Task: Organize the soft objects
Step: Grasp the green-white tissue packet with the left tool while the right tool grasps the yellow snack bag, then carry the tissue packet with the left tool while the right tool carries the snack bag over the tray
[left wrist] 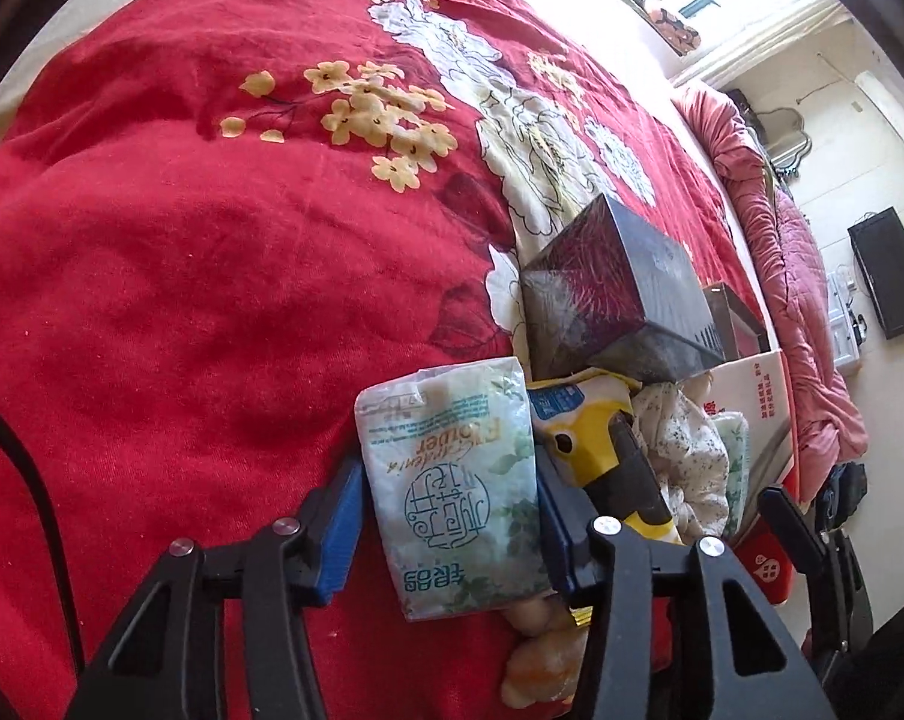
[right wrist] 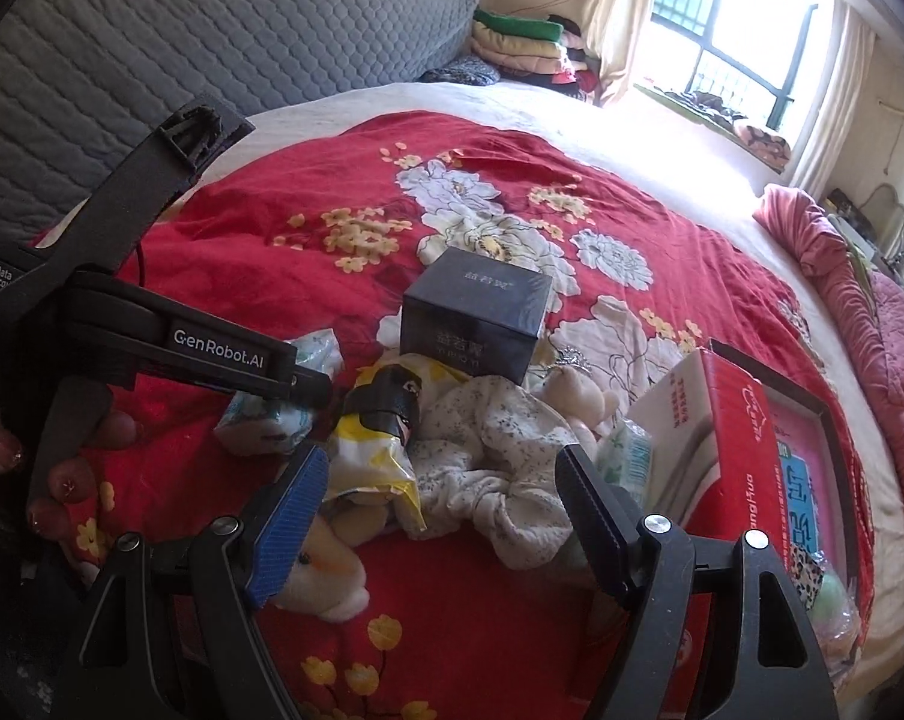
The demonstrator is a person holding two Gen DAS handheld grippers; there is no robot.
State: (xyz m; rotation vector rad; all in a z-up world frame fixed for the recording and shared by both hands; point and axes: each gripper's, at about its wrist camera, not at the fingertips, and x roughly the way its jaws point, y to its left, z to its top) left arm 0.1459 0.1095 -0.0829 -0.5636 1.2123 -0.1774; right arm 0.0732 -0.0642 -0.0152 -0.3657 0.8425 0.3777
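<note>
Left-wrist view shows the pale green and white soft plastic tissue pack point(left wrist: 458, 480) standing between the blue pads of the left hand-held gripper point(left wrist: 449, 516). Both pads touch its sides, so this hand-held gripper has closed about halfway onto the pack and holds it. The pack sits just left of the dark, glossy rectangular box point(left wrist: 620, 294), which serves as landmark on the red floral bedspread point(left wrist: 182, 240).

Directly in front of that box lies the heap of soft things: a yellow and black crinkly plastic pouch point(right wrist: 374, 450), a white cotton garment with small dark sprigs point(right wrist: 494, 444), a cream plush toy point(right wrist: 326, 576) nearest the camera, and a second small tissue pack point(right wrist: 626, 456). The right hand-held gripper point(right wrist: 440, 510) hovers over this heap with jaws wide apart, holding nothing.

To the right of the box stands an open red and white cardboard carton point(right wrist: 734, 438). Its inside is largely hidden, though something pink with printed lettering point(right wrist: 806, 474) shows there.

Judging from this, the pick of the tissue pack is in hand. Next, it likely needs lifting clear and carrying rightward to the carton, while the right side settles on the garment or the toy.
</note>
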